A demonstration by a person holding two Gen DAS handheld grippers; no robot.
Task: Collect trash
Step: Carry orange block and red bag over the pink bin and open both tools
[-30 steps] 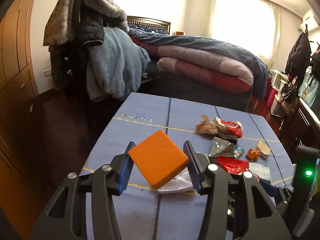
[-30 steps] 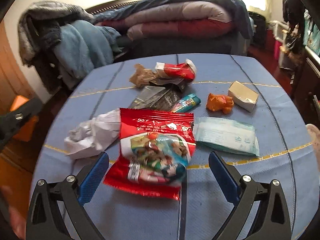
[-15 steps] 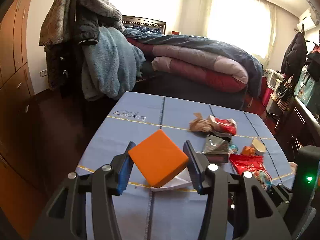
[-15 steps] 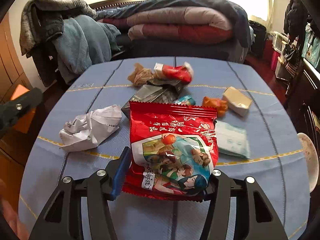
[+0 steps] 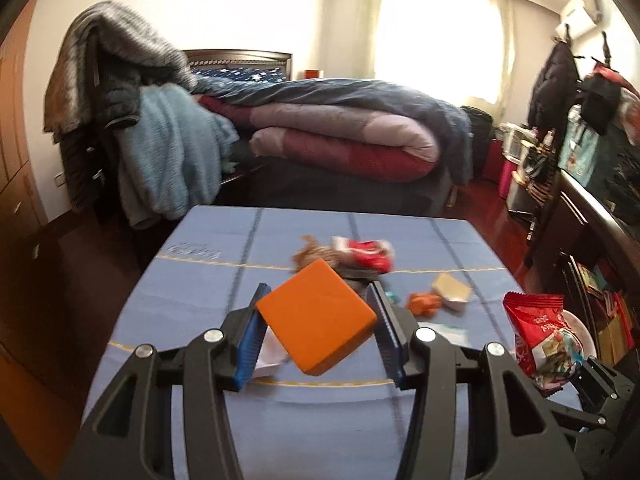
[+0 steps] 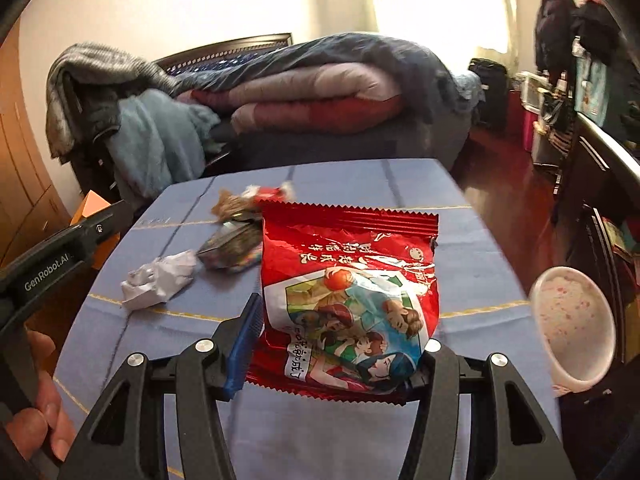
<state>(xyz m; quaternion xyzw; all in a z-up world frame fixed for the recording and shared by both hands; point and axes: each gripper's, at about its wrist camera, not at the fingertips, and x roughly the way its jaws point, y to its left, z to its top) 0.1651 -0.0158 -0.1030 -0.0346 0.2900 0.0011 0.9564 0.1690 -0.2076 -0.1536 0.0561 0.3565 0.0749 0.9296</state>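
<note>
My left gripper (image 5: 318,300) is shut on an orange block (image 5: 316,316), held tilted above the blue-clothed table (image 5: 208,280). My right gripper (image 6: 344,320) is shut on a red snack bag (image 6: 348,284), lifted off the table; its right pad is hidden behind the bag. The left wrist view shows that bag (image 5: 540,336) at the far right. More trash lies on the cloth: crumpled white paper (image 6: 160,280), a foil wrapper (image 6: 232,246), a brown paper and red wrapper pile (image 5: 360,252), an orange wrapper (image 5: 424,304) and a small cream box (image 5: 452,290).
A pale round container (image 6: 572,324) with pink specks stands off the table's right edge. A bed with folded quilts (image 5: 340,140) and a chair piled with clothes (image 5: 140,120) lie beyond the table. Dark furniture (image 5: 592,220) lines the right. A hand (image 6: 36,412) grips the left tool.
My right gripper closed on the red snack bag, lifted it from the table and carried it rightward toward the pale container. My left gripper kept the orange block and shifted right.
</note>
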